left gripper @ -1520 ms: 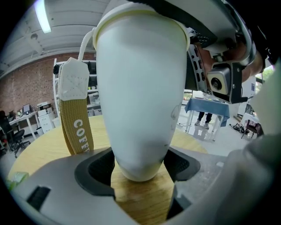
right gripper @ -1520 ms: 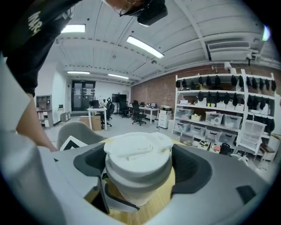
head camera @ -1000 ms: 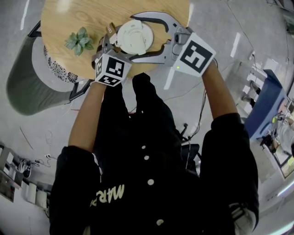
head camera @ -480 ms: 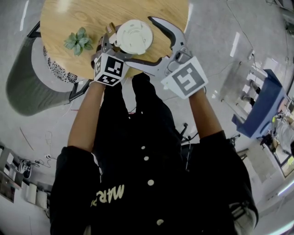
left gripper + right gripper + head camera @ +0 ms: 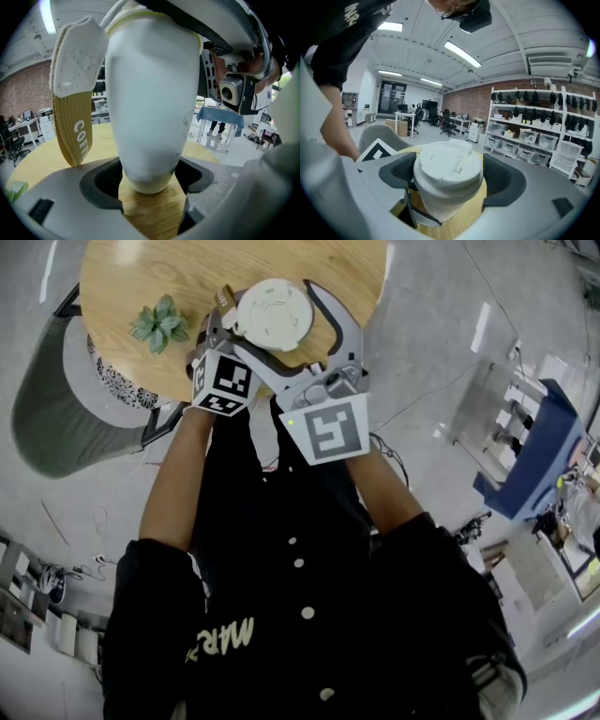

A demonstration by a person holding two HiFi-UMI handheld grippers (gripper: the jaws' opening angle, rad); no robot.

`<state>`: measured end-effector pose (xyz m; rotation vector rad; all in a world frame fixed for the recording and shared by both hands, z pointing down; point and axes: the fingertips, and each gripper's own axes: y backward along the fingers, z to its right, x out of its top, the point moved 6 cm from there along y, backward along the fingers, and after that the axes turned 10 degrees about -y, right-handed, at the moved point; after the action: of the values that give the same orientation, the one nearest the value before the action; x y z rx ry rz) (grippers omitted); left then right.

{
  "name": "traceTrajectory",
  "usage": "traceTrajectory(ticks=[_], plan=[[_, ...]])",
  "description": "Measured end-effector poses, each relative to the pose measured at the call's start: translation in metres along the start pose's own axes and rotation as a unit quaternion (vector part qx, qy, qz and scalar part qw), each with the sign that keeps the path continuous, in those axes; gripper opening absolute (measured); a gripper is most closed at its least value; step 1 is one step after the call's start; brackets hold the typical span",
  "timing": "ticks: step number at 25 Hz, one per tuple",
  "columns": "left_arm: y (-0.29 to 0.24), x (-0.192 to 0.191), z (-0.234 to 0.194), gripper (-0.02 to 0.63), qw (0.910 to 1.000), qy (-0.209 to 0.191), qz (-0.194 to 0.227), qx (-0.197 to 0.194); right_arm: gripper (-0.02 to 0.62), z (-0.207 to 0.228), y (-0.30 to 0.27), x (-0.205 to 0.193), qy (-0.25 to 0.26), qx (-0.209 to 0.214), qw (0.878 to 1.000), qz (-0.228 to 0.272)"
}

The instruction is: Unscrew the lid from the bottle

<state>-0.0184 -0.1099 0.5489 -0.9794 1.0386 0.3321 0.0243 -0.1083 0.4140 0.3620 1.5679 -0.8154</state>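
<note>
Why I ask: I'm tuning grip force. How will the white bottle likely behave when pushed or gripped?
The white bottle narrows to a small base on the table, so a high push would probably tip it. Its smooth, glossy wall looks slippery, so it might turn within a light grip. Its woven strap hangs limp and would likely swing.

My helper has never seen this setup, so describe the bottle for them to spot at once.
Find the round wooden table. Near its edge closest to the person, right of the small green plant, stands the bottle. Unlike the plant, it is white, with a flat white lid and a tan strap.
</note>
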Motion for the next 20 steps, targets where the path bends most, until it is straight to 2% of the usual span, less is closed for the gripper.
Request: traceTrajectory(ticks=[2, 3, 5, 7, 9, 11, 12, 14, 18, 20], plan=[[0.0, -0.001, -0.001, 0.345, 1.0, 0.0, 0.0, 0.0, 0.446, 0.001, -0.001, 0.001, 0.014, 0.028, 1.0, 0.004], [0.0, -0.001, -0.001, 0.345, 1.0, 0.0, -0.001, 0.0, 0.446, 0.002, -0.002, 0.002, 0.028, 0.055, 0.998, 0.008], [0.0, -0.002, -0.001, 0.345, 1.0, 0.0, 0.0, -0.002, 0.446, 0.005, -0.004, 0.005, 0.065, 0.142, 0.988, 0.02], [-0.001, -0.002, -0.001, 0.345, 1.0, -0.001, 0.002, -0.002, 0.451, 0.012, -0.006, 0.005, 0.092, 0.25, 0.964, 0.021], [-0.001, 0.0, -0.001, 0.345, 1.0, 0.001, 0.004, 0.0, 0.453, 0.021, -0.009, 0.005, 0.107, 0.347, 0.932, 0.008], [-0.002, 0.001, -0.002, 0.345, 0.9999, 0.008, 0.006, 0.002, 0.453, 0.029, -0.014, 0.005, 0.107, 0.408, 0.907, -0.011], [-0.002, 0.0, -0.002, 0.345, 0.9999, 0.011, 0.008, 0.002, 0.453, 0.032, -0.016, 0.004, 0.1, 0.421, 0.901, -0.021], [-0.002, 0.0, -0.003, 0.345, 0.9999, 0.013, 0.007, 0.003, 0.453, 0.033, -0.017, 0.002, 0.084, 0.426, 0.9, -0.041], [-0.001, 0.0, 0.0, 0.345, 1.0, 0.0, 0.0, 0.004, 0.454, 0.024, -0.012, 0.0, 0.083, 0.417, 0.904, -0.041], [-0.001, -0.001, 0.001, 0.345, 1.0, -0.003, -0.001, 0.003, 0.459, 0.023, -0.012, -0.002, 0.079, 0.405, 0.91, -0.043]])
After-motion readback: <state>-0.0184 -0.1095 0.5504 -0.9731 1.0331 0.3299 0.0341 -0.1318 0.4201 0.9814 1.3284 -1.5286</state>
